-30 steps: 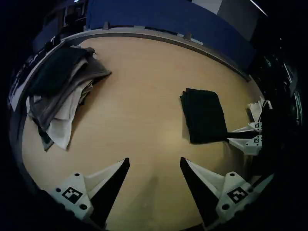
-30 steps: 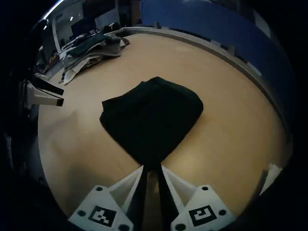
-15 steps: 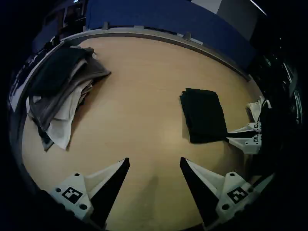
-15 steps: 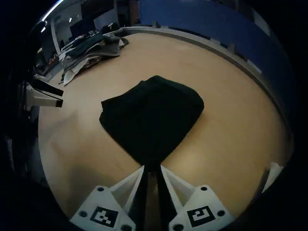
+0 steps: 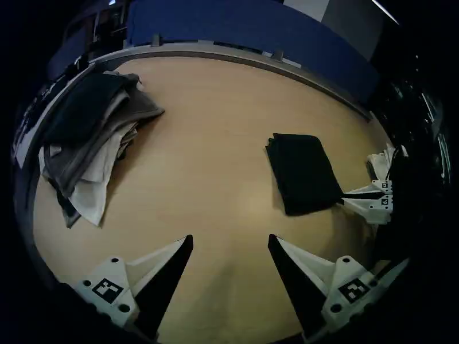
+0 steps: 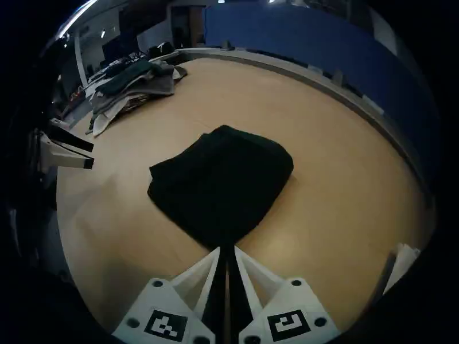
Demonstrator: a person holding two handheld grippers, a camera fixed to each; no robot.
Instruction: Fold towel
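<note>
A black towel (image 5: 301, 172) lies folded into a thick rectangle on the wooden table (image 5: 212, 143). In the right gripper view the black towel (image 6: 221, 178) reaches with its near corner to the tips of my right gripper (image 6: 228, 249), whose jaws are pressed together on that corner. In the left gripper view my right gripper (image 5: 347, 198) sits at the towel's right corner. My left gripper (image 5: 229, 238) stands open over bare wood, well short of the towel, and it appears as the left gripper (image 6: 92, 156) at the left edge of the right gripper view.
A loose pile of grey, dark and white towels (image 5: 92, 132) lies at the table's far left, also visible as the pile (image 6: 129, 83). A blue partition (image 5: 246, 28) runs behind the curved back edge. Something white (image 6: 404, 258) sits at the right rim.
My right gripper's jaws have closed tighter on the towel's corner, and the towel has shifted slightly. The left gripper has stayed where it was, open.
</note>
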